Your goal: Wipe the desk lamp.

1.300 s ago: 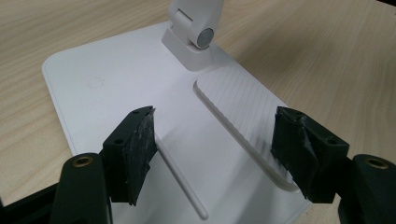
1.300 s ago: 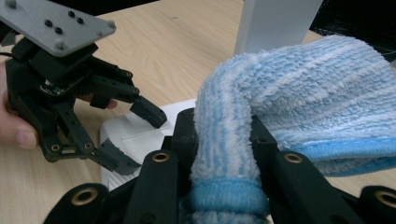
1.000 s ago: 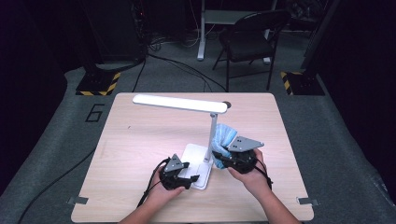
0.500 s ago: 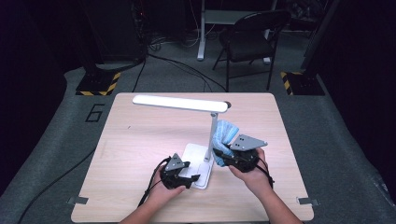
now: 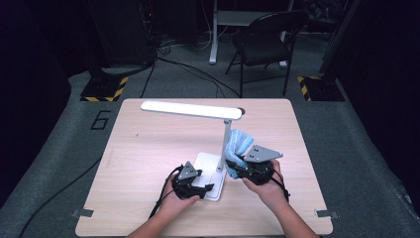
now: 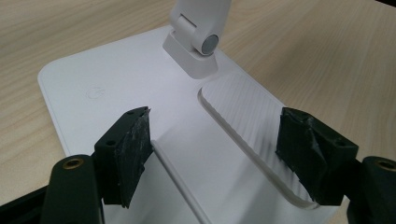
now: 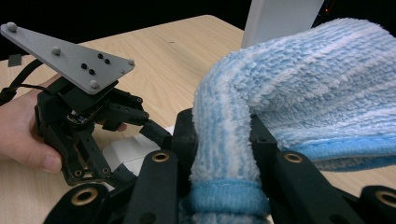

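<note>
The wooden worktop [image 5: 148, 148] carries a white desk lamp [image 5: 190, 109] whose base [image 6: 116, 88] sits near the front edge, about midway along it. The right gripper [image 5: 236, 166] is clenched on a blue terry cloth [image 7: 299, 88] pressed against the lamp's post [image 5: 225, 144]. The left gripper [image 6: 215, 149] has just been widening its jaws over the base and stands released, nothing pinched, so the bracing hold looks let go while wiping goes on. A "6" [image 5: 100, 120] marks the floor beside the left edge

A large "6" is marked on the grey floor mat [image 5: 100, 120] (left of the table [image 5: 148, 148]).
</note>
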Demonstrator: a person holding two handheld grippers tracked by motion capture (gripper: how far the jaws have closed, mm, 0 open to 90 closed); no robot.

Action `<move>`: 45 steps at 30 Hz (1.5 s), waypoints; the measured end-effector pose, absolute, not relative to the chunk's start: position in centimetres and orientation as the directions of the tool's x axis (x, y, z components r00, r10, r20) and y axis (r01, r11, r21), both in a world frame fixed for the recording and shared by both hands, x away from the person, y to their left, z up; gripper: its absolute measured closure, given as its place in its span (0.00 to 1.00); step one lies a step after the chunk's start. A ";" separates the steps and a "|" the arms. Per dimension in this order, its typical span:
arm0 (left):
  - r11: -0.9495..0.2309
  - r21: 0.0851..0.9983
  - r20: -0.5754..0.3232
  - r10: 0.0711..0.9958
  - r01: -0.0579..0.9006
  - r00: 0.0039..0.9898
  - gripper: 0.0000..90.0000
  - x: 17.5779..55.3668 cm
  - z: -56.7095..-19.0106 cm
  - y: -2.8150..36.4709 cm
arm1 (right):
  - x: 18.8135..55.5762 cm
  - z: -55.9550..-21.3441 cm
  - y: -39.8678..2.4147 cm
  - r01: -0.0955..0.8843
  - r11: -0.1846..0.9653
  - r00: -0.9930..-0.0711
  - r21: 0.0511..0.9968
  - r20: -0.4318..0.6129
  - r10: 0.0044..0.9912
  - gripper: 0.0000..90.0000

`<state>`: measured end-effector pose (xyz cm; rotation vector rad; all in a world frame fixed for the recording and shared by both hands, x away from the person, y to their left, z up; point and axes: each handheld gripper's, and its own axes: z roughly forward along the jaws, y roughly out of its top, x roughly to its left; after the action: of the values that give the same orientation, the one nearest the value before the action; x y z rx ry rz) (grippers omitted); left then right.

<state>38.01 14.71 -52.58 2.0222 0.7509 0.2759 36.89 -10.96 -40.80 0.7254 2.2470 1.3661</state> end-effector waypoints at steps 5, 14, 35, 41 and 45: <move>-0.388 0.834 -0.092 0.604 0.393 0.791 0.29 38.1 -52.6 14.8 | 37.0 -40.4 -10.9 0.213 0.390 -0.785 0.896 -0.081 0.614 0.78; -0.388 0.834 -0.092 0.603 0.392 0.793 0.29 38.1 -52.6 14.8 | 37.1 -39.5 -11.0 0.244 0.377 -0.788 0.893 -0.044 0.614 0.78; -0.389 0.834 -0.091 0.602 0.391 0.793 0.29 38.1 -52.6 14.8 | 37.1 -34.7 -11.4 0.194 0.378 -0.806 0.905 -0.073 0.587 0.78; -0.390 0.834 -0.090 0.602 0.390 0.794 0.29 38.1 -52.6 14.8 | 37.2 -33.4 -11.7 0.175 0.370 -0.818 0.913 -0.074 0.570 0.78; -0.389 0.834 -0.090 0.602 0.390 0.793 0.29 38.1 -52.6 14.8 | 37.4 -32.7 -11.9 0.167 0.363 -0.828 0.917 -0.070 0.557 0.78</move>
<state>38.08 14.77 -52.58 2.0286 0.7381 0.2804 37.40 -11.91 -32.65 0.6334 2.2613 1.4556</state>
